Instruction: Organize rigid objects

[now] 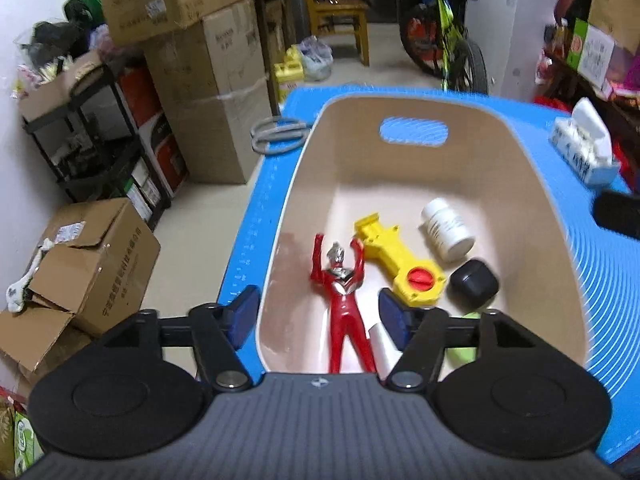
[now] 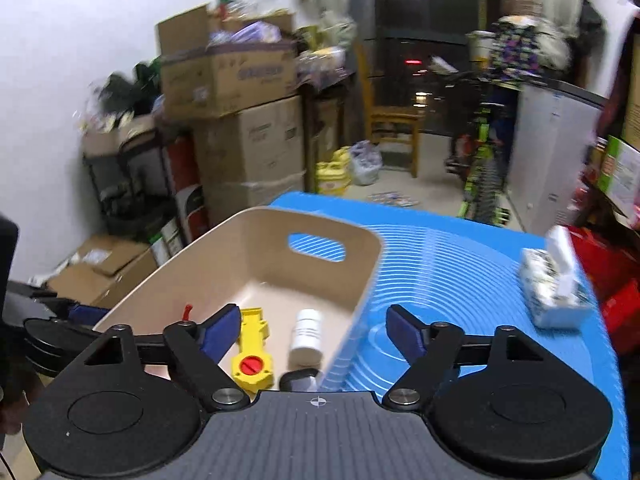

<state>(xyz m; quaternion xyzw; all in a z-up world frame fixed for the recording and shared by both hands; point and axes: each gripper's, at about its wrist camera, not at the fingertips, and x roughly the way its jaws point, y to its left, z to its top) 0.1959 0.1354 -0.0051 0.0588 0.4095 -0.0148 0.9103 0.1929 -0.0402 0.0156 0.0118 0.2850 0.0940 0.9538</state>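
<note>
Hovering over the bin [image 1: 316,152] — left gripper [image 1: 318,314] and right gripper [image 2: 310,332] both wide, empty; sorting nearly finished — next, seeking leftovers outside the bin.

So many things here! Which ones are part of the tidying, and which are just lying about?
Part of the tidying:
beige bin
red figure
yellow toy
white bottle
black case

Just lying about:
tissue pack
grey loop
cardboard boxes
bicycle
wooden chair
</note>
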